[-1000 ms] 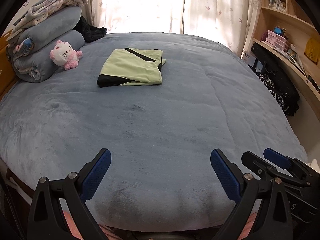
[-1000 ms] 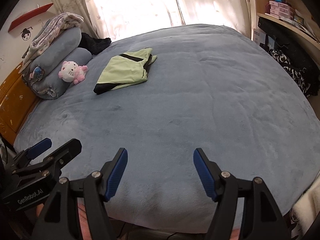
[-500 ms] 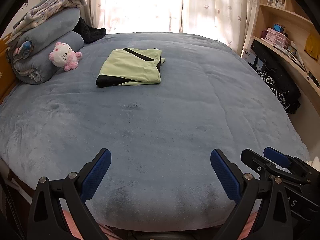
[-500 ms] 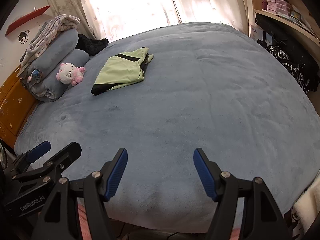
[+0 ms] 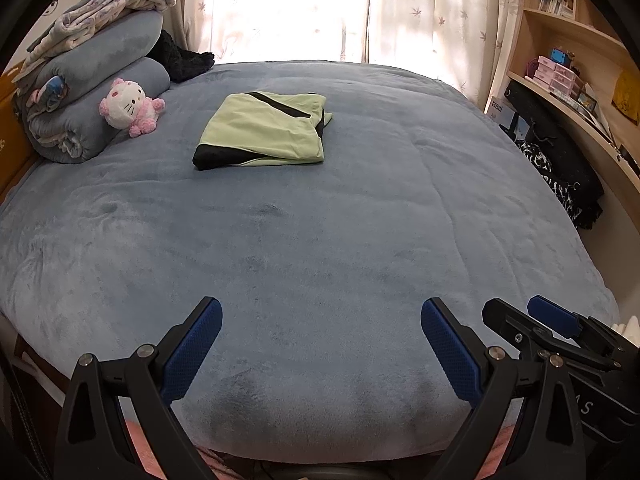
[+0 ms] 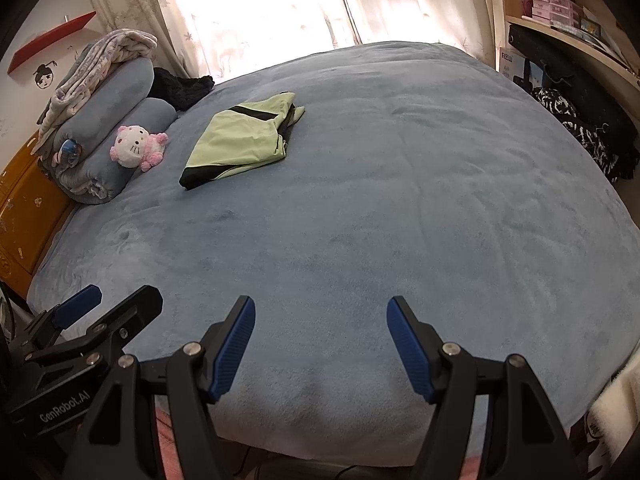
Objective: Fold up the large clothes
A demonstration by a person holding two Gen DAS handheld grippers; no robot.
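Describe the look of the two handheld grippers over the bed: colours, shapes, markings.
Both match. The left gripper and right gripper each have two black angular fingers with silver pivot bolts, tipped with blue textured pads. The left gripper's body bears white "GenRobot.AI" lettering in the right wrist view. No hands, sleeves or cables are clearly visible.

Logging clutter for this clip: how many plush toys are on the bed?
1. The pink-and-white plush toy leans against the lower rolled blanket at the bed's far left, left of the folded green garment. Others could hide behind the blankets.
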